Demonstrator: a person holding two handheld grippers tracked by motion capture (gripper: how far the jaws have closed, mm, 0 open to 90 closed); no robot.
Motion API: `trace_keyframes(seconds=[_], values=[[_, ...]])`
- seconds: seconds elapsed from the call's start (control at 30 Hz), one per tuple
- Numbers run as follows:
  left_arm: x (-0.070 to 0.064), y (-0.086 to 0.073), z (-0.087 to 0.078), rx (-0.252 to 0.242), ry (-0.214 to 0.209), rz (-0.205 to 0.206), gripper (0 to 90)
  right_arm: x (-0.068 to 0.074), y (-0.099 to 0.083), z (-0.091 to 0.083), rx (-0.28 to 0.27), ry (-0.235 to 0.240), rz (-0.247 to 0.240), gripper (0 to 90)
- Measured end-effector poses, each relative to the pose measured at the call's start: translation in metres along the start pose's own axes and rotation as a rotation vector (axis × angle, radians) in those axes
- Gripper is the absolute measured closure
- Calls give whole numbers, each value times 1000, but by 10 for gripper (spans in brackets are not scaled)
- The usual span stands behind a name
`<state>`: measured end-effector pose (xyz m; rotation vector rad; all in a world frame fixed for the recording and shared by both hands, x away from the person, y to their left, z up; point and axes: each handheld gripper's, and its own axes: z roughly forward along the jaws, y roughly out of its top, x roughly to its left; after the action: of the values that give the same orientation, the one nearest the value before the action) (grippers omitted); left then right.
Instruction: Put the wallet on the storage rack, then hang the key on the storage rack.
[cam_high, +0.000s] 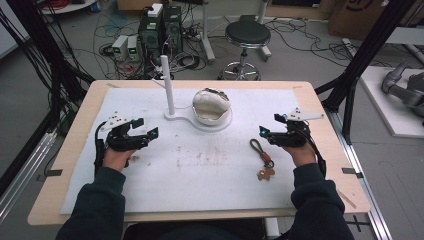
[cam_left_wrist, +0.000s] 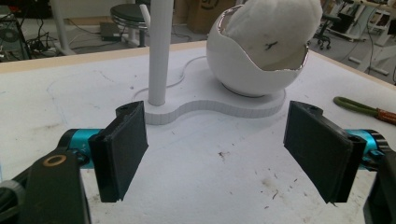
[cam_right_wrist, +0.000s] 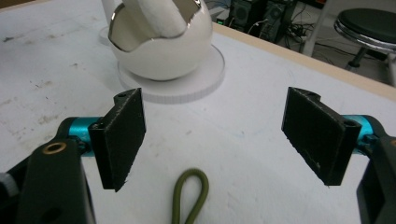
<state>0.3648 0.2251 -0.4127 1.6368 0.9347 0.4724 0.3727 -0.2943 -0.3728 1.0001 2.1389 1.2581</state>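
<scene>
High view first: a white stand (cam_high: 200, 117) is seen toward the far middle of the counter (cam_high: 75, 165), made of a flat base, a thin upright post (cam_high: 167, 85) and an egg-shaped white cup (cam_high: 212, 106) with something pale and soft stuffed inside. Everything else is placed relative to that stand.

A keychain (cam_high: 262, 157) with an olive-green cord loop and a small brown tag is laid flat on the white mat, nearer the person than the stand and off to its right, well apart from it. The right hand-held gripper (cam_high: 267, 125) is held just beside the loop end, jaws spread wide, nothing between them. In the right gripper view the loop (cam_right_wrist: 190, 196) is found low down, between the two jaws but closer to the camera than their tips, so it isn't straddled yet.

The left hand-held gripper (cam_high: 145, 127) is parked to the stand's left and nearer the person, also spread wide and empty; in the left gripper view the post (cam_left_wrist: 159, 51) and cup (cam_left_wrist: 257, 51) are faced straight on.

Looks like the approach step, pickup not started. Next, the right jaws probably need to be dropped over the cord loop and closed on it; the cord is thin and flat on the mat, so a low pinch would be called for. Guessing the post is where it's meant to be hung.
</scene>
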Motion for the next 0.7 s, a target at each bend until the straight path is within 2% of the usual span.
trace_keyframes(seconds=[0.1,0.23,0.47,0.5,0.7], values=[[-1,0,0,1,-1,6,215,-3,-12,-6,-12,-13,22,221],[-2,-1,-1,10,0,5,215,-5,-21,-11,-10,-29,25,222],[-3,-3,-2,18,2,2,215,-6,-23,-15,-17,-47,18,222],[-3,-3,-2,17,1,2,216,-6,-24,-15,-14,-52,5,222],[-5,-2,-3,14,0,11,216,-5,-27,-16,6,-58,-5,222]])
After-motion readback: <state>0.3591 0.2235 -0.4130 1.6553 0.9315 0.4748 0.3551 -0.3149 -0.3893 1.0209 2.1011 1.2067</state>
